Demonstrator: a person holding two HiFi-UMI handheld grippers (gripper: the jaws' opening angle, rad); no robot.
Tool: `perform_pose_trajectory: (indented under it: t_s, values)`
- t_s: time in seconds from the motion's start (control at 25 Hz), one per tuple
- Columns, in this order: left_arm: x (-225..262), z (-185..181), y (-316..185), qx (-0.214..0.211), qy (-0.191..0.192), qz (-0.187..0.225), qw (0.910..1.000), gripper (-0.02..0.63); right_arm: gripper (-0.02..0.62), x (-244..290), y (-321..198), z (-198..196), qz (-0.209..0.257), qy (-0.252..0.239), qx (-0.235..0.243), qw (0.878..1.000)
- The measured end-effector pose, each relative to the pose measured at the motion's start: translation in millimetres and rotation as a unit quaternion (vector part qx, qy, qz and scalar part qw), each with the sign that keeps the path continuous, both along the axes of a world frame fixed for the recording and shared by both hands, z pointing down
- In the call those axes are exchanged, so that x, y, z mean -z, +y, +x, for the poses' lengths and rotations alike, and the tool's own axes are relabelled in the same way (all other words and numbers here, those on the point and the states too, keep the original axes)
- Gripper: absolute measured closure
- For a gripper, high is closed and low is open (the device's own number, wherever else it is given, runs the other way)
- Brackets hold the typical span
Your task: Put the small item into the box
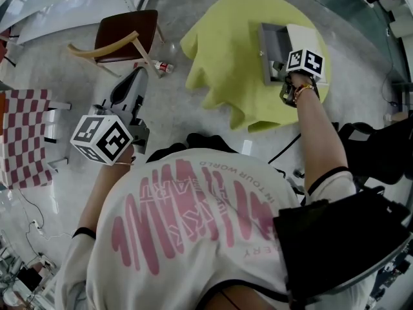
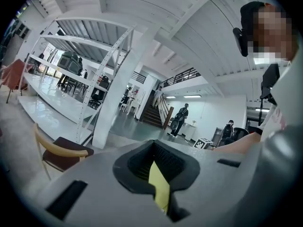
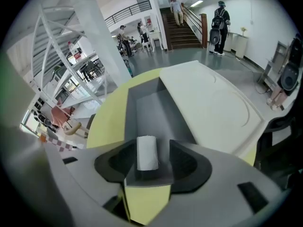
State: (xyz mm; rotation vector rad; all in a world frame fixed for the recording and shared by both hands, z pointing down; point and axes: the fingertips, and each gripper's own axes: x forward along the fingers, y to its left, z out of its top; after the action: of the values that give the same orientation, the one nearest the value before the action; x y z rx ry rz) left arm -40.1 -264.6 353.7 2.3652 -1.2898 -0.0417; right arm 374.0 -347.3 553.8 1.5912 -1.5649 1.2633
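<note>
An open grey box [image 1: 274, 44] with a white lid [image 1: 302, 36] rests on a round table under a yellow cloth [image 1: 226, 63]. My right gripper [image 1: 281, 66] hovers at the box's near end. In the right gripper view a small white roll [image 3: 147, 152] lies just inside the box [image 3: 151, 103], between the jaws of the gripper [image 3: 147, 156]. The jaws stand apart, with a gap on each side of the roll. My left gripper [image 1: 134, 79] is held away over the floor, pointing out into the hall. Its jaws [image 2: 155, 162] are closed with nothing in them.
A wooden chair [image 1: 122, 41] and a small bottle [image 1: 164, 66] are on the floor left of the table. A red-checked cloth [image 1: 26, 137] is at far left and a dark bag [image 1: 381, 147] at right. People [image 3: 220, 20] stand far off by stairs.
</note>
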Motion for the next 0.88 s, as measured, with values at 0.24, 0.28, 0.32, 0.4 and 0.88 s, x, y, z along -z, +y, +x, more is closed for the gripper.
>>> perform_pose_trajectory:
  t_s: [0.24, 0.28, 0.32, 0.4, 0.88]
  values:
    - [2, 16, -4, -0.026, 0.005, 0.003, 0.9996, 0.600, 0.497, 21, 5, 12, 0.052, -0.009, -0.050, 0.997]
    - [2, 18, -5, -0.030, 0.006, 0.003, 0.9995, 0.600, 0.541, 25, 7, 14, 0.060, -0.011, -0.057, 0.997]
    - [3, 21, -6, -0.035, 0.008, 0.004, 0.9994, 0.600, 0.557, 29, 8, 15, 0.066, -0.016, -0.064, 0.996]
    - [4, 28, -9, -0.045, 0.011, 0.006, 0.9989, 0.600, 0.557, 37, 12, 17, 0.080, -0.030, -0.078, 0.993]
    - [21, 95, -20, -0.128, 0.036, 0.028, 0.9907, 0.600, 0.591, 132, 32, 14, 0.256, -0.167, -0.150, 0.940]
